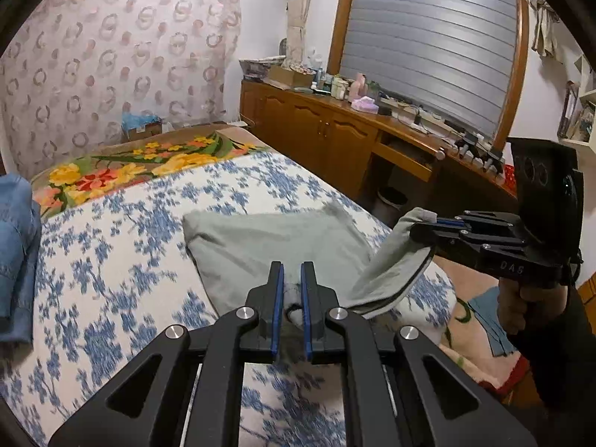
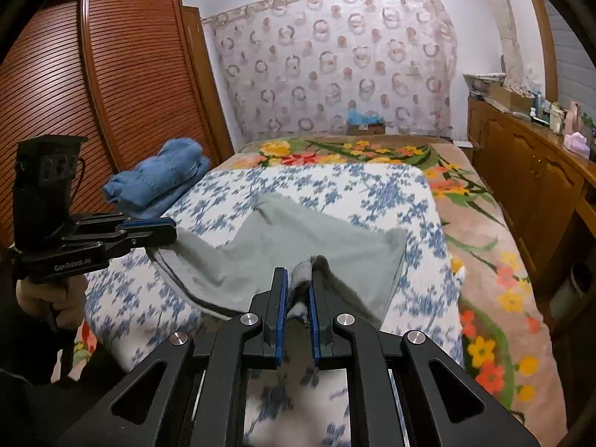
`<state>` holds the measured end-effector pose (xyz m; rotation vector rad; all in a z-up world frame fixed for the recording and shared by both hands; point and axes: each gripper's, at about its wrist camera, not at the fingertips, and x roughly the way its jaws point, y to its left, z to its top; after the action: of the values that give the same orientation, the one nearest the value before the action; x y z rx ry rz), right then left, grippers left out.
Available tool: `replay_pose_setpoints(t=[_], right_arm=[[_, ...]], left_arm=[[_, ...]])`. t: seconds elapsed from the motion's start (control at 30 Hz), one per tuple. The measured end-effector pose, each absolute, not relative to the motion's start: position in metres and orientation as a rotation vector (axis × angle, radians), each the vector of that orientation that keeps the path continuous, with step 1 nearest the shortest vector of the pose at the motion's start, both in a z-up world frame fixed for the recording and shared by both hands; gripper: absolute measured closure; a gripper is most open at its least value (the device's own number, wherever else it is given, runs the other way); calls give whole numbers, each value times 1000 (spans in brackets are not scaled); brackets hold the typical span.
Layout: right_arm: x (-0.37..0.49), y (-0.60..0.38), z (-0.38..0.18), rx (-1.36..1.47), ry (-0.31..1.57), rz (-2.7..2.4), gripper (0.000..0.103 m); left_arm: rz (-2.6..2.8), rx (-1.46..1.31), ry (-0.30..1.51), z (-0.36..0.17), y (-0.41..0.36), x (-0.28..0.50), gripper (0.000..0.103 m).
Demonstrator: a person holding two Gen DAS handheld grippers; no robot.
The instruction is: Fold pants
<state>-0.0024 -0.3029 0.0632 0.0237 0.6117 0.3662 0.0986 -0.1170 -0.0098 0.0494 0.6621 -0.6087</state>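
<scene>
grey pants (image 1: 268, 238) lie mid blue-flowered sheet (image 1: 123, 246), near edge lifted off it. left gripper (image 1: 291, 298) pinches one near corner of pants; right gripper (image 2: 298, 298) pinches other, slack edge hanging between them. folded denim (image 2: 164, 175) sits at sheet's far-left edge, well apart. step in hand looks like carrying near edge over far part. do well: keep both pinches firm, lift level, hold edge taut, move together, align corners before lowering, avoid dragging sheet.

Left gripper (image 1: 292, 290) and right gripper (image 2: 298, 290): jaws clamped, level, side by side.
</scene>
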Motion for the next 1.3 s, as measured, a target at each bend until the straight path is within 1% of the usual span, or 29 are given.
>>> replay_pose_setpoints(t=[0.17,0.47,0.63,0.8,0.87,0.9,0.93,0.97,1.0,1.03,1.07,1.13,1.17,1.2,1.3], right_arm=[[22,-295,62,-6,590,346,93],[58,-290,46,10,612,320,94],[74,-288,39,-8,647,316,94],[107,-289,38,-18,695,337,94],[120,-291,37,-23,715,334,94],[127,-292,33,-26,736,330,94],[133,-293,29,-32,756,317,94],[135,-292,26,-35,764,309,94],[137,-292,23,-38,776,302,90],[137,-293,19,-36,790,294,89],[137,-293,18,-31,795,290,86],[134,-296,17,-20,801,281,75],[131,-298,18,-15,803,274,64],[127,-300,19,-12,804,268,60],[110,-309,24,0,787,258,58]], left_arm=[[-581,57,651,-8,-121,113,93],[-538,62,672,-15,-122,143,93],[-526,52,694,-24,-119,141,92],[-492,40,745,-39,-112,149,89],[-485,37,757,-42,-109,152,81],[-484,37,760,-44,-108,152,73],[-479,41,762,-45,-108,152,64],[-475,46,762,-47,-107,151,57],[-478,49,757,-48,-107,150,48],[-480,52,754,-50,-106,148,44],[-480,53,754,-50,-106,147,44],[-484,46,755,-52,-104,145,44],[-486,42,750,-51,-104,142,44],[-487,42,748,-51,-103,140,44],[-493,46,750,-51,-104,134,44]])
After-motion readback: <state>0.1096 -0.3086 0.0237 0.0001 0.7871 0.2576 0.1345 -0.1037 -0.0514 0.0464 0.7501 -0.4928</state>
